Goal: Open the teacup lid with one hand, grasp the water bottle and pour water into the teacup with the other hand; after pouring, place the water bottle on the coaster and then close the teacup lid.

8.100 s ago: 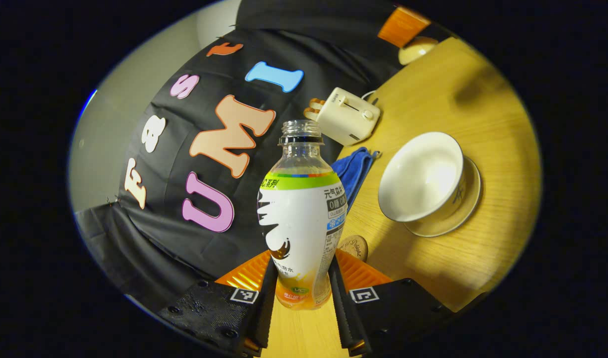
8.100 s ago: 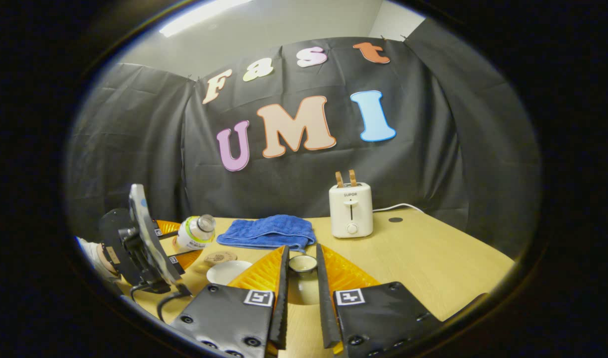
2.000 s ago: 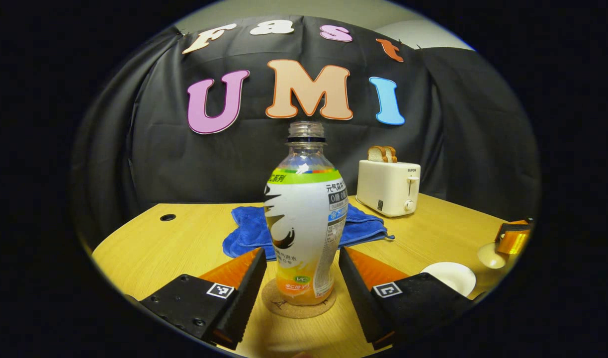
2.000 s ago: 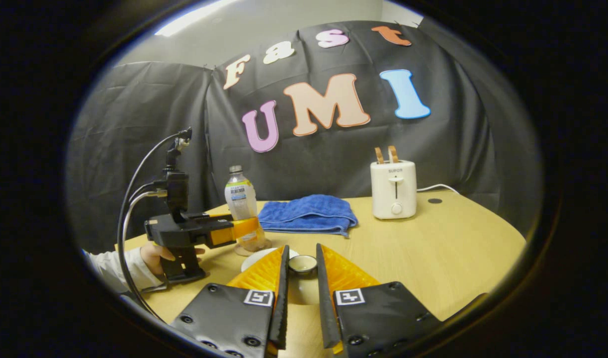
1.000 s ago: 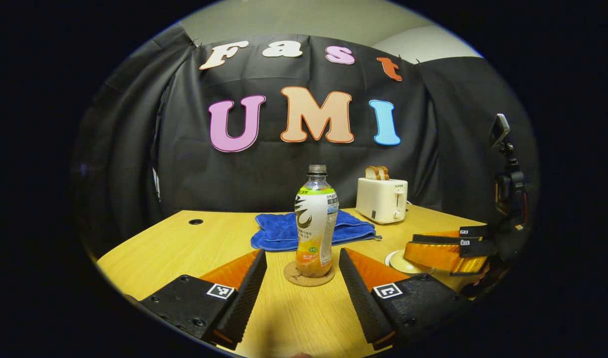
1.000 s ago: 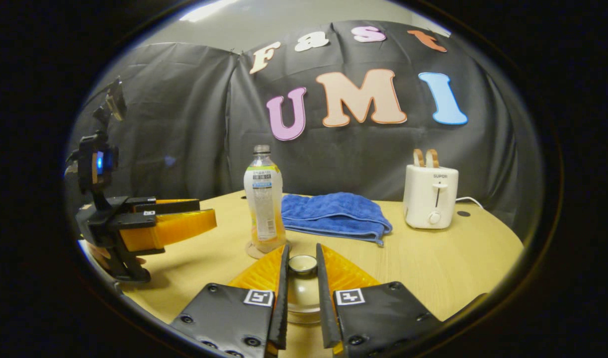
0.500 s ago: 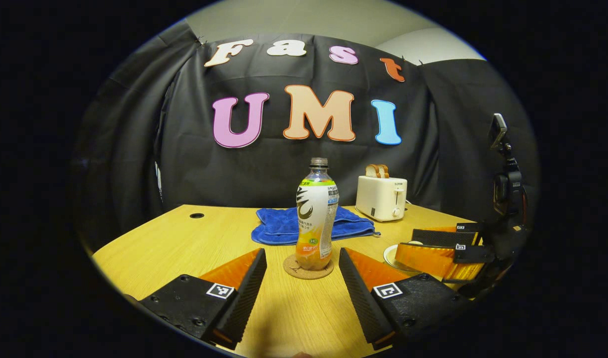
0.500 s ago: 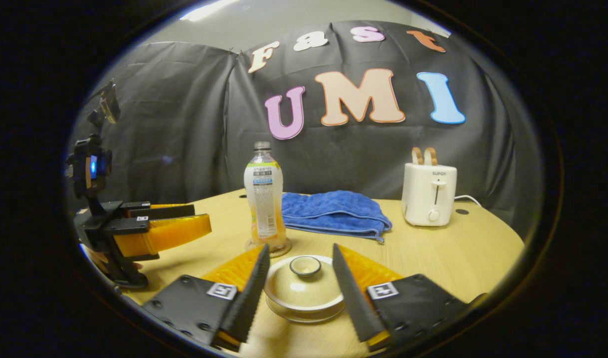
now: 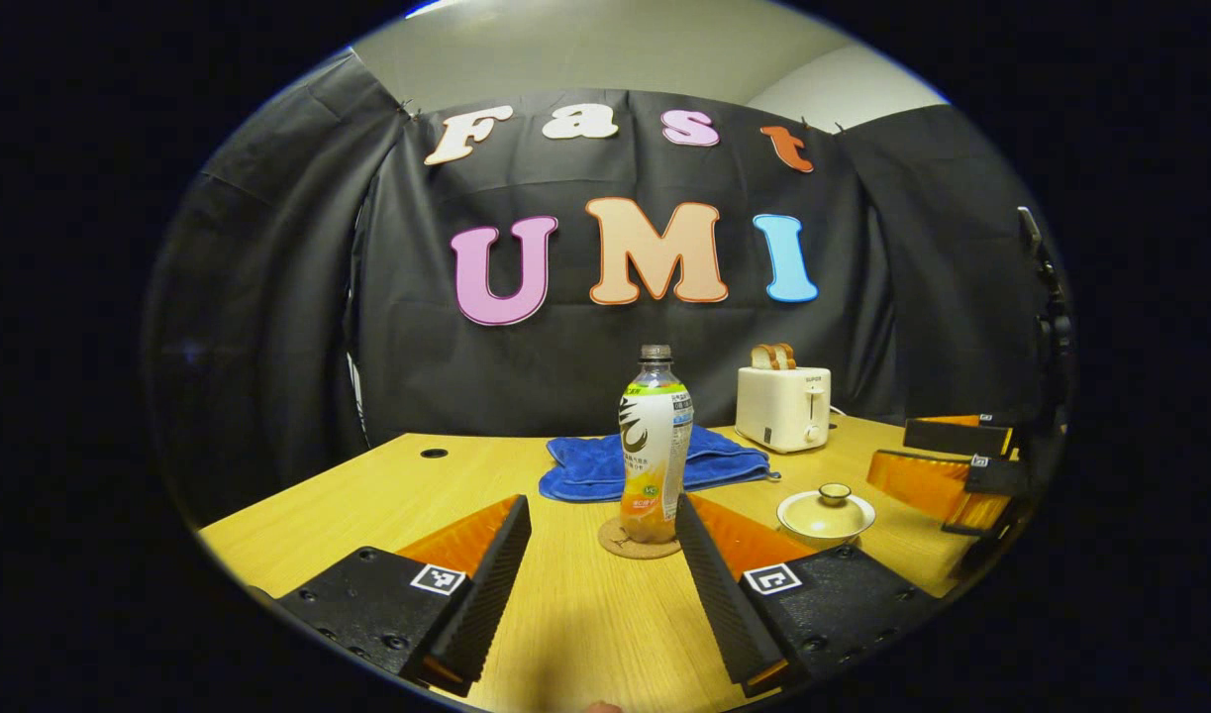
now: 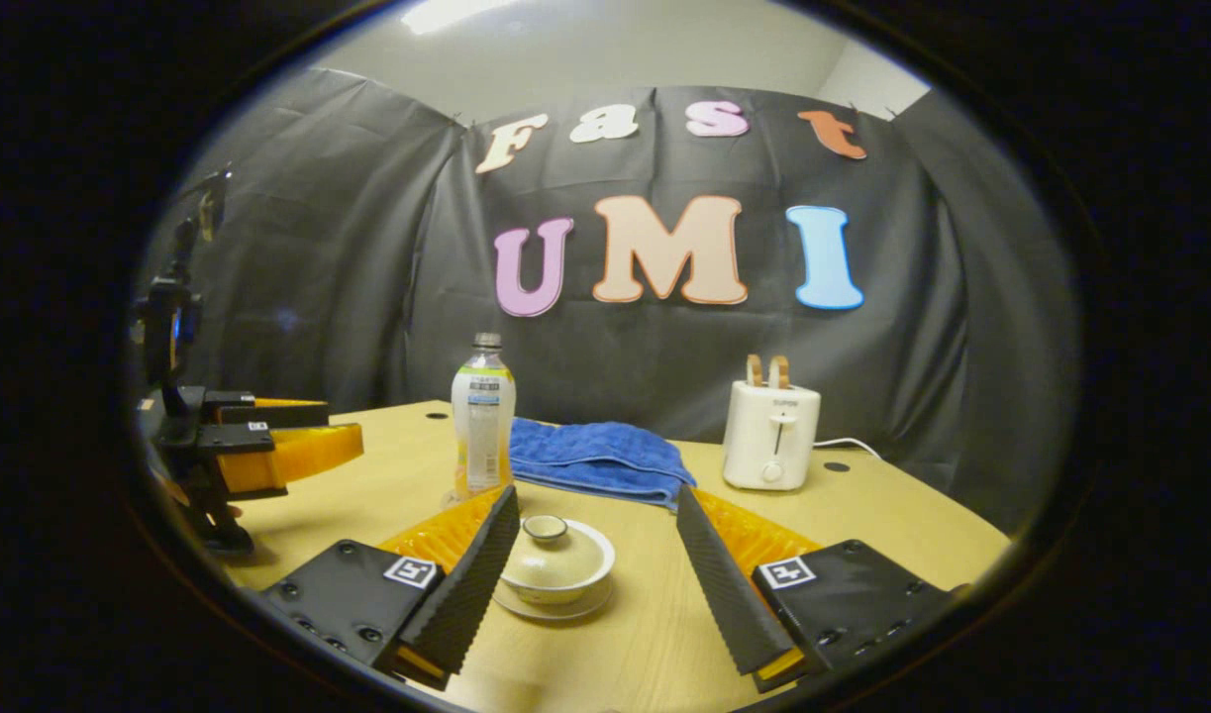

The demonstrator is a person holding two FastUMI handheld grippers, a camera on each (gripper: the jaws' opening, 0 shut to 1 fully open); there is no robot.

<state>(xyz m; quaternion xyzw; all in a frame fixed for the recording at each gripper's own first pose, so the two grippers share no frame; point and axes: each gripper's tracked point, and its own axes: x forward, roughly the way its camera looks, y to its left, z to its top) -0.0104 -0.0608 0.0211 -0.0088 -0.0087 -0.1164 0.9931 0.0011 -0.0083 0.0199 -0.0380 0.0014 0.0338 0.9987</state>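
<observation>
Left gripper view gives us the wooden table [image 9: 387,495] first, wide and bare at the near edge. On its far side we see a folded blue towel [image 9: 595,470] and, to the right of it, a white toaster [image 9: 783,408] with bread slices standing in its slots. In front of the towel the water bottle [image 9: 655,446] stands upright, uncapped, on the round cork coaster [image 9: 637,542]. To the right of the bottle sits the teacup [image 9: 826,513] on its saucer, with the teacup lid [image 9: 831,500] resting on it. Our left gripper [image 9: 597,584] hangs back from the bottle with its jaws spread wide and nothing between them. At the right edge we make out the right gripper [image 9: 947,460], near the teacup but apart from it.

In the right gripper view the teacup [image 10: 555,569] lies low between the right gripper's own two fingers [image 10: 466,584], which stand released, well apart and not touching it. The bottle [image 10: 482,421] stands behind, beside the towel [image 10: 600,458], and the left gripper [image 10: 268,436] shows at the left, clear of the bottle.
</observation>
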